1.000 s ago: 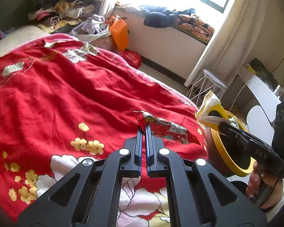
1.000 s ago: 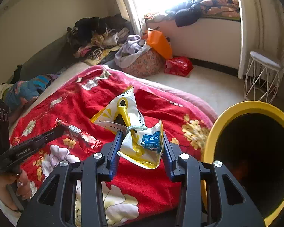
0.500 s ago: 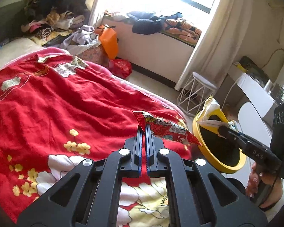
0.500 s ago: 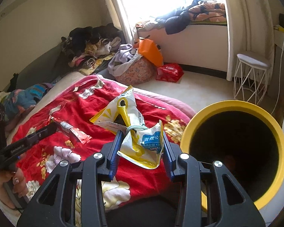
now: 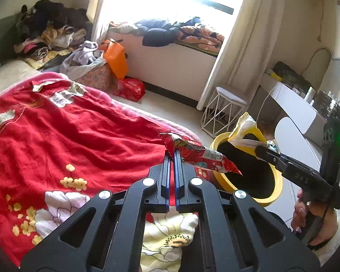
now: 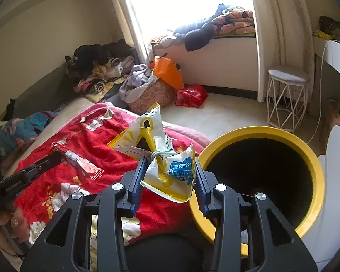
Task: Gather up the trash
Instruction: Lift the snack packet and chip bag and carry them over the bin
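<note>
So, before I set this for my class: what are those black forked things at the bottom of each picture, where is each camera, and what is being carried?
There is no robot. A person holds a hand tool with two jaws in each hand, and a wide-angle camera on each tool looks out along its jaws. One picture comes from the left gripper, the other from the right gripper; each view also shows the other tool. The left one is shut on a red wrapper. The right one clamps a crumpled yellow and white bag. Both hang above a bed with a red blanket, beside a yellow bin on the floor, seemingly where the trash goes.
</note>
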